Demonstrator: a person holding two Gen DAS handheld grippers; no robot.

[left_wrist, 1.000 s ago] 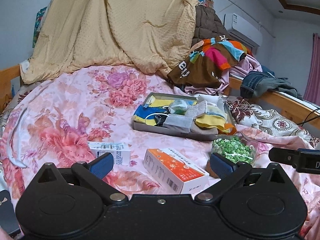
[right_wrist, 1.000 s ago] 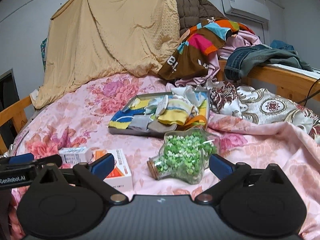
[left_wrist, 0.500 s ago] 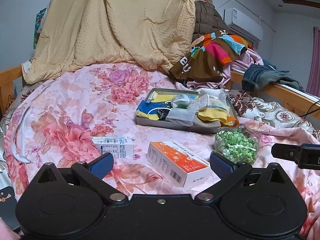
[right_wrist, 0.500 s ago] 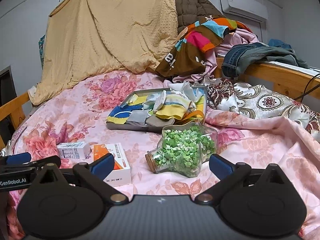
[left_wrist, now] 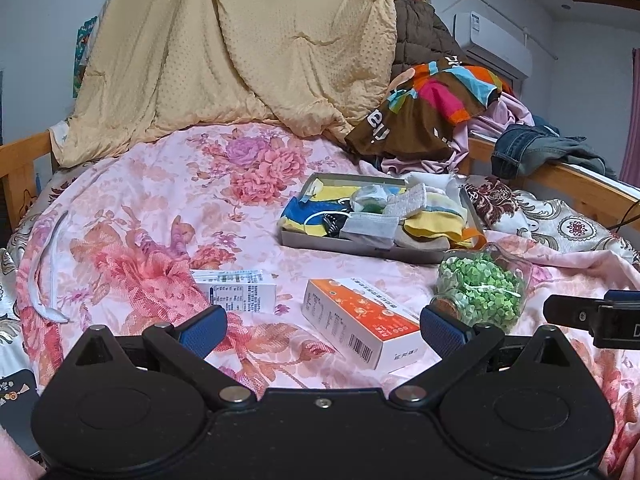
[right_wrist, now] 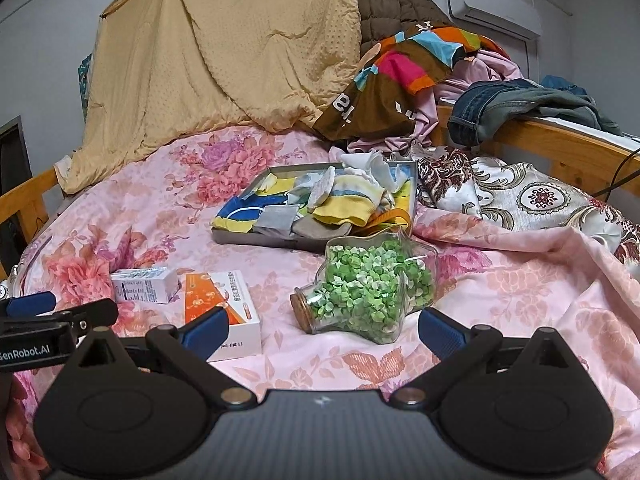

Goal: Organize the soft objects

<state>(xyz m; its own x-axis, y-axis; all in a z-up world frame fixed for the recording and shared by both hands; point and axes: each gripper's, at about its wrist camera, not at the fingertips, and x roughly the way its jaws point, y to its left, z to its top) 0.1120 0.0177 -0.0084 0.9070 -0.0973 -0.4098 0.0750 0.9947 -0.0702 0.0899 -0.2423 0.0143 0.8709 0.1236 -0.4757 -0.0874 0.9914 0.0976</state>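
Observation:
A grey tray (left_wrist: 362, 249) (right_wrist: 256, 239) lies on the floral bed, heaped with soft things: folded socks, yellow and blue cloths (left_wrist: 434, 226) (right_wrist: 340, 210) and a grey face mask (left_wrist: 370, 227). My left gripper (left_wrist: 322, 330) is open and empty, low over the bed, well short of the tray. My right gripper (right_wrist: 322, 330) is open and empty too, just in front of a star-shaped glass jar (right_wrist: 370, 290) (left_wrist: 482, 290) of green paper stars lying on its side. Each gripper's arm shows at the edge of the other's view.
An orange-and-white box (left_wrist: 358, 322) (right_wrist: 224, 300) and a small white box (left_wrist: 236, 292) (right_wrist: 144, 285) lie near the left gripper. A tan quilt (left_wrist: 248, 48), piled clothes (left_wrist: 436, 100) and jeans on the wooden rail (right_wrist: 520, 106) stand behind. A patterned pillow (right_wrist: 520, 196) lies right.
Both grippers have drawn back and lowered a little, so the tray, boxes and jar sit slightly farther and lower in view. Both stay open and empty.

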